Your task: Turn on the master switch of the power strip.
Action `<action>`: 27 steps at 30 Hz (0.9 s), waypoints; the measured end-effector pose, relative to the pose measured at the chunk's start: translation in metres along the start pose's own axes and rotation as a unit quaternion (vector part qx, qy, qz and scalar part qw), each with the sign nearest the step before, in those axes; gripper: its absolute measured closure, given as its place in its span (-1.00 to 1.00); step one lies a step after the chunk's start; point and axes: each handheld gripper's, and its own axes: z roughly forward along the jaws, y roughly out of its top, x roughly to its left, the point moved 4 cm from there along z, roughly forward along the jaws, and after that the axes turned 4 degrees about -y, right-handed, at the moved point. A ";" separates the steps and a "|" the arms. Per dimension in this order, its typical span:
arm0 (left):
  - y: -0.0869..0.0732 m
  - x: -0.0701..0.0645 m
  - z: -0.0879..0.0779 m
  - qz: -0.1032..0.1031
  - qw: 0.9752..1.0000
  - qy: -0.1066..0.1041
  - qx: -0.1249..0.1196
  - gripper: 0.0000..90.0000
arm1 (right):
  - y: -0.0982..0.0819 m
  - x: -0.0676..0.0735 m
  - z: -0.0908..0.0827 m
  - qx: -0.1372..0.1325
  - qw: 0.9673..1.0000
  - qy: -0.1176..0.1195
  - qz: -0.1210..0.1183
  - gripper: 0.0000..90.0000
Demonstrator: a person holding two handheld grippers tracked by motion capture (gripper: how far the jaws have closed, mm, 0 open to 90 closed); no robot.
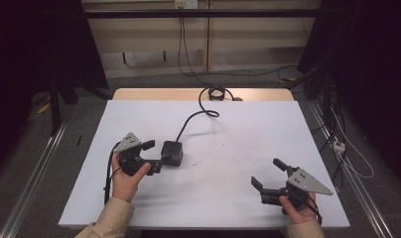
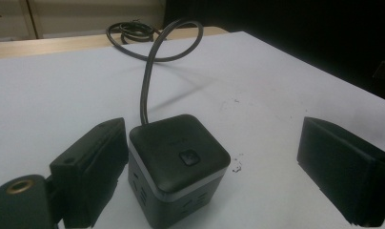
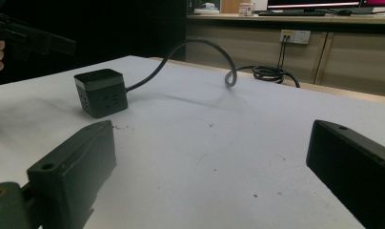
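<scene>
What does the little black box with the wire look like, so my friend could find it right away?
Start at the big white table and look toward its left half, just in front of the left gripper. There sits a dark cube power socket with rounded corners and a pale band under its top. It alone has a small square button on top and a thick cable curling away to the table's far edge.
</scene>
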 end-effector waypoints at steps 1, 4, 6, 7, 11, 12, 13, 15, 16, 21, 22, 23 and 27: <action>-0.001 0.000 -0.001 0.001 1.000 -0.002 -0.001 -0.80 | 0.000 0.000 0.000 0.000 1.000 0.000 0.000 -0.95; -0.003 0.002 -0.004 0.003 1.000 0.000 0.001 -0.80 | 0.000 0.000 0.000 0.000 1.000 0.000 0.000 -0.95; -0.004 0.003 -0.007 0.005 1.000 0.000 0.003 -0.82 | 0.000 0.000 0.000 -0.001 1.000 0.000 0.001 -0.95; -0.005 0.003 -0.009 0.007 1.000 0.001 0.004 -0.83 | 0.000 0.000 0.000 0.000 1.000 0.000 0.001 -0.95; -0.005 0.006 -0.014 0.007 1.000 0.005 -0.004 -0.84 | 0.001 0.000 0.000 -0.001 1.000 -0.001 0.002 -0.95; -0.005 0.007 -0.015 0.006 1.000 0.006 -0.006 -0.84 | 0.001 0.000 0.000 -0.001 1.000 -0.001 0.002 -0.95; -0.006 0.007 -0.016 0.007 1.000 0.006 -0.006 -0.84 | 0.001 0.000 0.000 -0.001 1.000 -0.001 0.003 -0.95; -0.006 0.009 -0.018 0.010 1.000 0.008 -0.009 -0.85 | 0.001 0.000 0.000 0.000 1.000 0.000 0.003 -0.95; -0.006 0.009 -0.019 0.010 1.000 0.010 -0.011 -0.85 | 0.001 0.000 0.000 0.000 1.000 0.000 0.003 -0.95; -0.009 0.010 -0.022 0.009 1.000 0.011 -0.010 -0.87 | 0.001 0.000 -0.001 -0.001 1.000 -0.001 0.003 -0.95; -0.009 0.010 -0.022 0.011 1.000 0.012 -0.009 -0.87 | 0.001 0.000 -0.001 -0.002 1.000 -0.001 0.004 -0.95; -0.010 0.011 -0.023 0.010 1.000 0.014 -0.008 -0.87 | 0.001 0.000 -0.001 -0.001 1.000 -0.002 0.004 -0.95; -0.012 0.011 -0.025 0.013 1.000 0.015 -0.006 -0.87 | 0.001 0.000 -0.001 -0.001 1.000 -0.001 0.004 -0.95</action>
